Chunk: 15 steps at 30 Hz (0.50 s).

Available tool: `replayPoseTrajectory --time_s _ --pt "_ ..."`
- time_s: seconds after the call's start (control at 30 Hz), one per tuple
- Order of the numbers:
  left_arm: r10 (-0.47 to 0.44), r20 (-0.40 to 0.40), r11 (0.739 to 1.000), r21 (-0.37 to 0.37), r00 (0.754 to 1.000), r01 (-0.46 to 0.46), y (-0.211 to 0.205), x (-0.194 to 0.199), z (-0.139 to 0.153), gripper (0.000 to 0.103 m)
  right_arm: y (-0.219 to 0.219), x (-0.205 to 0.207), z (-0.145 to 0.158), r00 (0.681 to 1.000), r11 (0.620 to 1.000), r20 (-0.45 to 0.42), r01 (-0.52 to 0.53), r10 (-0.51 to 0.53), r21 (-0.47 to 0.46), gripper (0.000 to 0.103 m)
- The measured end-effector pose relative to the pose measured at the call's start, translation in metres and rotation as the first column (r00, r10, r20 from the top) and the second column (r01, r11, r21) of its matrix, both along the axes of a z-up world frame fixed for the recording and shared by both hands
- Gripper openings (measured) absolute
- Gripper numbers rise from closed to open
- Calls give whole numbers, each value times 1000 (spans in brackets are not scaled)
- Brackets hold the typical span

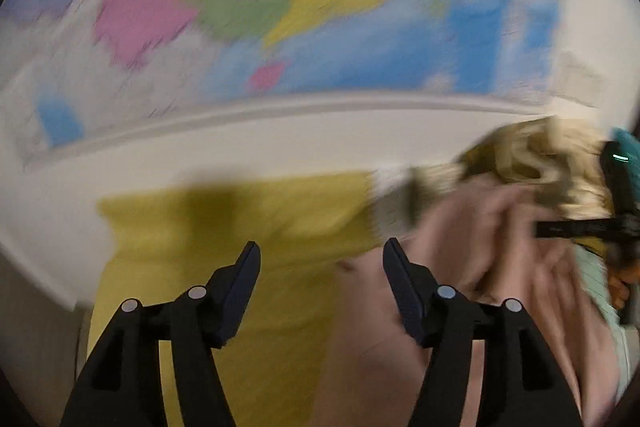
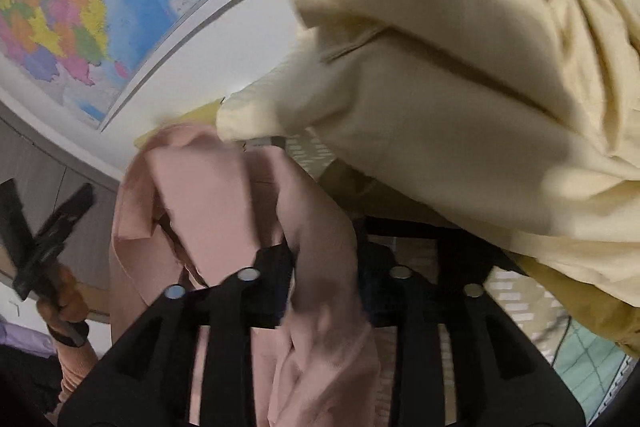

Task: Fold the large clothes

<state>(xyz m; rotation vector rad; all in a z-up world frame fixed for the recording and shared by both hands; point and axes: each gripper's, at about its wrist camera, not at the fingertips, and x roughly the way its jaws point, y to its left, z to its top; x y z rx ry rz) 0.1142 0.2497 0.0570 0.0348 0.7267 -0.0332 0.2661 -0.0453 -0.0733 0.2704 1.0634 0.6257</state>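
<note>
Backdrop: big coloured wall map (image 1: 280, 7) behind a white table (image 1: 240, 147); map sharper in right wrist view, top-left.
Table top: yellow garment (image 1: 248, 227) lies spread flat on the white surface, centre-left in left wrist view; a shadow falls across its upper part.
Pink garment (image 2: 224, 195): bunched and rumpled, just right of the yellow one and overlapping its edge; drapes down over the middle of the right tool.
Cream garment (image 2: 440, 67): loose crumpled heap, above and right of the pink, fills most of the right wrist view.
Left gripper (image 1: 322, 259): fingers spread wide, nothing between them; yellow cloth under the left finger, pink under the right. Contact w/ cloth: can't tell, view is blurred.
Right gripper (image 2: 324, 259): pink fabric runs down through the gap btwn its fingers and hides the tips; pinching or just draped: can't tell.
Person: a hand (image 2: 64, 299) holding the left tool shows at the left edge of the right wrist view.
</note>
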Motion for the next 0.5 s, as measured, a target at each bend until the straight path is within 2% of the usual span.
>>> replayPoseTrajectory --time_s 0.03,0.07,0.1,0.17,0.2,0.27,0.3,0.33,0.37,0.43,0.47,0.5 --pt "-52 10 999 8 999 51 -9 -1 3 74 -2 -2 3 1000 1000 7 -5 5 2 30" --pt "-89 17 996 24 996 88 -17 -3 3 77 -3 -6 8 1000 1000 22 -7 7 -6 32" --pt "-136 19 989 62 991 134 -31 -3 0 78 -3 -12 16 998 1000 60 -13 14 -20 40" --pt "-193 -26 968 158 981 195 -57 7 -16 78 -2 -25 31 991 999 131 -19 24 -39 51" --pt "-195 -51 961 191 980 201 -65 13 -25 78 2 -35 40 983 998 182 -22 33 -62 52" --pt "-202 -108 953 209 973 221 -73 27 -41 76 15 -49 53 963 994 254 -65 86 -89 53" --pt "-196 -141 954 200 970 222 -73 35 -49 68 26 -57 58 949 989 291 -88 118 -115 55" --pt "-185 -177 958 185 967 218 -72 43 -56 53 35 -60 62 938 985 317 -101 142 -141 57" --pt "-172 -210 964 163 962 208 -68 51 -62 45 51 -65 64 915 972 353 -135 197 -193 62" --pt "-170 -240 976 91 956 197 -58 59 -67 23 74 -63 61 891 951 383 -141 243 -275 63" --pt "-167 -249 982 46 954 184 -49 62 -67 16 86 -58 59 888 943 381 -147 259 -299 63" --pt "-171 -260 985 -22 950 172 -40 64 -67 6 99 -51 57 884 933 377 -154 277 -325 63"
